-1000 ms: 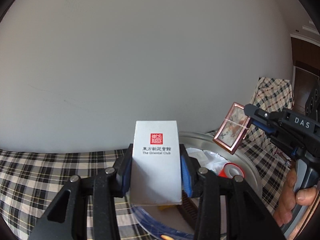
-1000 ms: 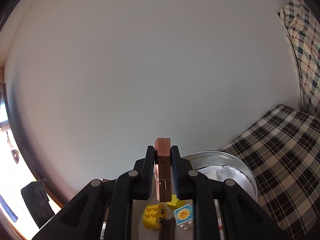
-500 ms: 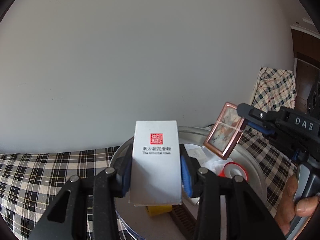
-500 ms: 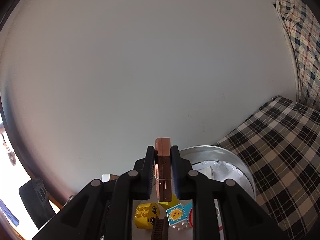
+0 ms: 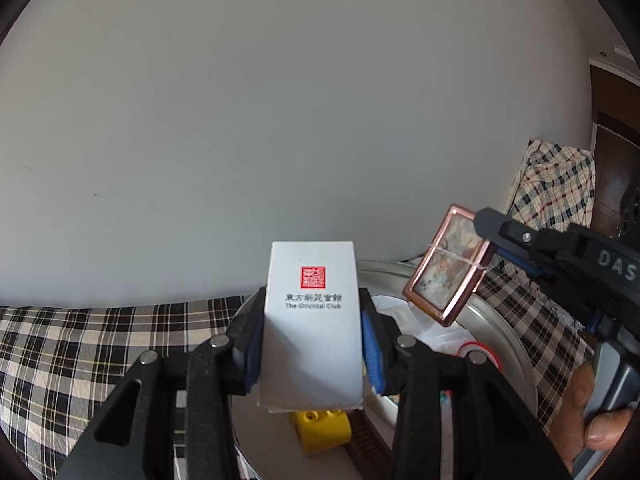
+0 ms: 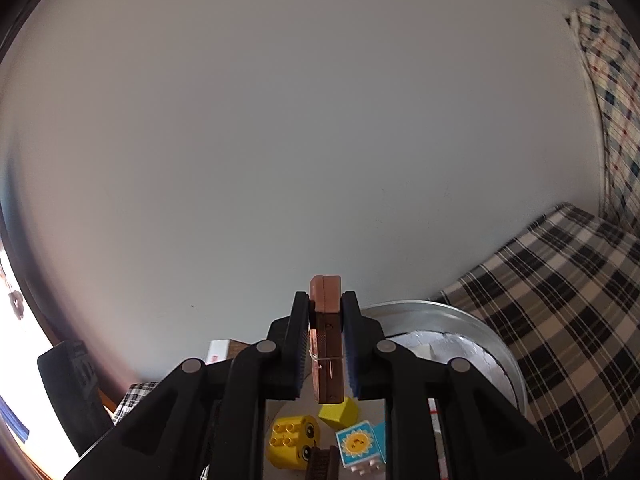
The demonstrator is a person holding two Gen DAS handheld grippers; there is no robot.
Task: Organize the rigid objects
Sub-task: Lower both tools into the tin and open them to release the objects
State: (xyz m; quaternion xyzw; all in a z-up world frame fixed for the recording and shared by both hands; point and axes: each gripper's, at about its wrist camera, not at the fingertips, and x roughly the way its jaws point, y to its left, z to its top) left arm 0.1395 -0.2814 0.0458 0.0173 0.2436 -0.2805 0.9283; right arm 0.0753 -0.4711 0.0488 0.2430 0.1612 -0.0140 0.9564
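While both grippers hold items over the metal basin [image 5: 516, 360], neither item is yet set down.

Left gripper [image 5: 312, 344] is clamped on the white card box [image 5: 312, 320]: red seal, printed lettering, likely light and crushable, best gripped across its side walls as now. Right gripper [image 6: 326, 356] is closed on the copper-framed case [image 6: 327, 344], thin, stiff, probably slippery and scratch-prone; its pictured face [image 5: 446, 266] is tilted above the basin. Yellow brick [image 6: 290, 442] and sun block [image 6: 358, 446] lie below.
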